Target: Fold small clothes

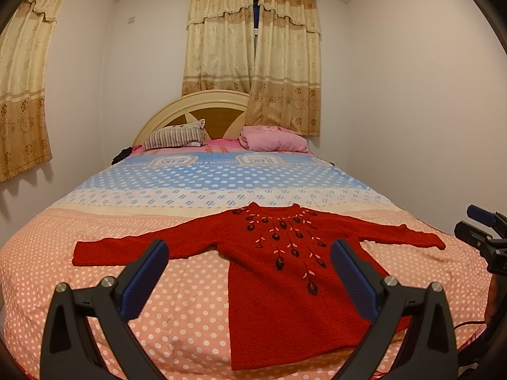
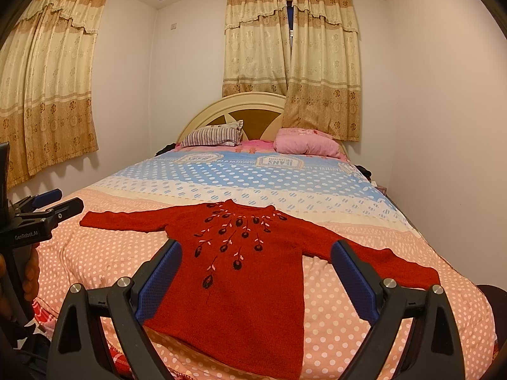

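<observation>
A small red knitted sweater (image 1: pixel 269 285) with dark embroidered flowers lies flat, face up, on the bed, both sleeves spread out sideways and the hem toward me. It also shows in the right wrist view (image 2: pixel 247 285). My left gripper (image 1: pixel 248 253) is open and empty, held above the sweater's hem and left side. My right gripper (image 2: pixel 256 253) is open and empty, held above the hem and right side. The right gripper shows at the right edge of the left wrist view (image 1: pixel 481 224), and the left gripper at the left edge of the right wrist view (image 2: pixel 47 202).
The bed (image 1: pixel 126 253) has a pink, cream and blue dotted cover. A striped pillow (image 1: pixel 174 137) and a pink pillow (image 1: pixel 272 141) lie at the headboard. White walls and curtains (image 1: pixel 253 47) surround the bed.
</observation>
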`<state>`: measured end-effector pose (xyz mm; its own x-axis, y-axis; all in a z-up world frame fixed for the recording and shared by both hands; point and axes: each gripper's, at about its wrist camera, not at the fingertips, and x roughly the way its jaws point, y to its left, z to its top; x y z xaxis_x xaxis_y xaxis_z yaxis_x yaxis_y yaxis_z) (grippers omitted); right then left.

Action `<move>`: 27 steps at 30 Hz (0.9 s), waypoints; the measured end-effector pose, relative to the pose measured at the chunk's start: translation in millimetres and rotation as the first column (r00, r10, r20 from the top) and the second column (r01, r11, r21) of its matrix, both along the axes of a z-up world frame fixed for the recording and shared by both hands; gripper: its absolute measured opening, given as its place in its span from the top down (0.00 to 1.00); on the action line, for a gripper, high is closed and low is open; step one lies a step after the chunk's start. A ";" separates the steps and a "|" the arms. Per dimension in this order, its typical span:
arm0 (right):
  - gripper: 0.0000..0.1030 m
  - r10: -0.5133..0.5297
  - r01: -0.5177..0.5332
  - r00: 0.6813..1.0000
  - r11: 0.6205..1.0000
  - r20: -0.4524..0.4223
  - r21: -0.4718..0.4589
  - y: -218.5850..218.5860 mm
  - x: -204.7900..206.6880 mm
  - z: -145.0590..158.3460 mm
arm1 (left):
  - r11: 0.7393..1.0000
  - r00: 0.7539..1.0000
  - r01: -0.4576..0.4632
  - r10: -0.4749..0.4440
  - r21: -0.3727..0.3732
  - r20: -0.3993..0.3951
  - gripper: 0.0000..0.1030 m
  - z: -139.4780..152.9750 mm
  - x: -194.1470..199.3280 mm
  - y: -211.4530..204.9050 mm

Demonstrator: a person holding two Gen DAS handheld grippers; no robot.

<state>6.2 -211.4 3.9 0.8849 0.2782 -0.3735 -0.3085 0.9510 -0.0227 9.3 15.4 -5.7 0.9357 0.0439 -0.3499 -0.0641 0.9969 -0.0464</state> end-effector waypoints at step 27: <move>0.07 -0.099 0.102 0.985 0.995 -0.139 0.013 -37.5 51.2 -50.9 | 1.000 0.994 -0.011 0.010 -0.002 -0.113 0.00 -36.6 41.5 15.5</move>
